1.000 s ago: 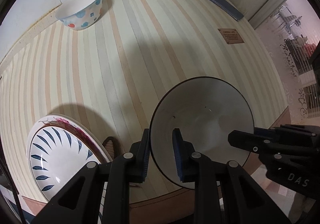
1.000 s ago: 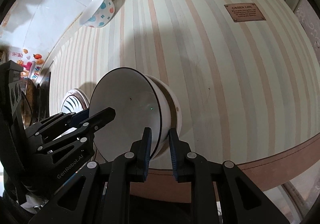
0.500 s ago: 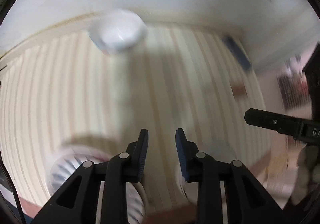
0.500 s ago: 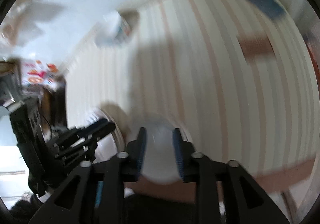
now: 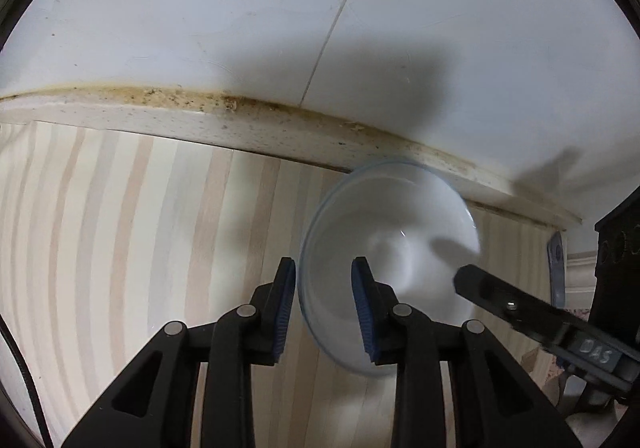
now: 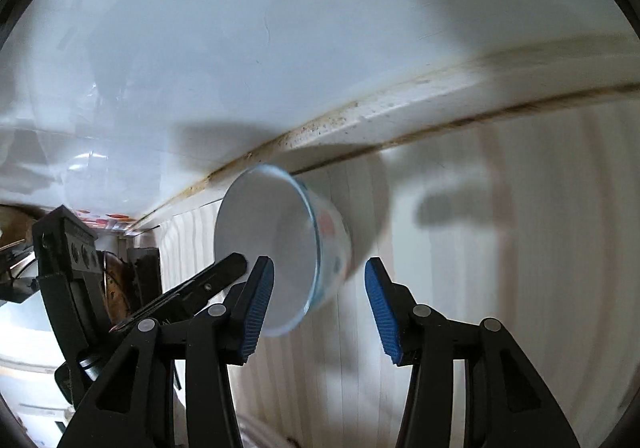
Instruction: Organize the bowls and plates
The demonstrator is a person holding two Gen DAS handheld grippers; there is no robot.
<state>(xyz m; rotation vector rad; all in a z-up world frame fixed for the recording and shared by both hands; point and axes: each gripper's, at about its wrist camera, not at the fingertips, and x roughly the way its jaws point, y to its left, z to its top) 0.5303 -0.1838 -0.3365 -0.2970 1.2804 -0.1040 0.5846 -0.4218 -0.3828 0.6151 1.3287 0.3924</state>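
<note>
bowl (image 5: 394,248): white, spotted outside, on striped tabletop (image 5: 120,228) near the wall
left gripper (image 5: 323,308): pads straddle near rim, gap visible, no grip
right gripper (image 6: 318,312): jaws closing, far rim between pads, not touching

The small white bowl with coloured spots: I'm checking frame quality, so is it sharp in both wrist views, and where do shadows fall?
Left wrist view: the small white bowl with coloured spots has a smeared rim, and gripper shadows darken the white tiled wall. Right wrist view: the bowl is soft, its spots blurred, and its shadow falls on the striped tablecloth.
</note>
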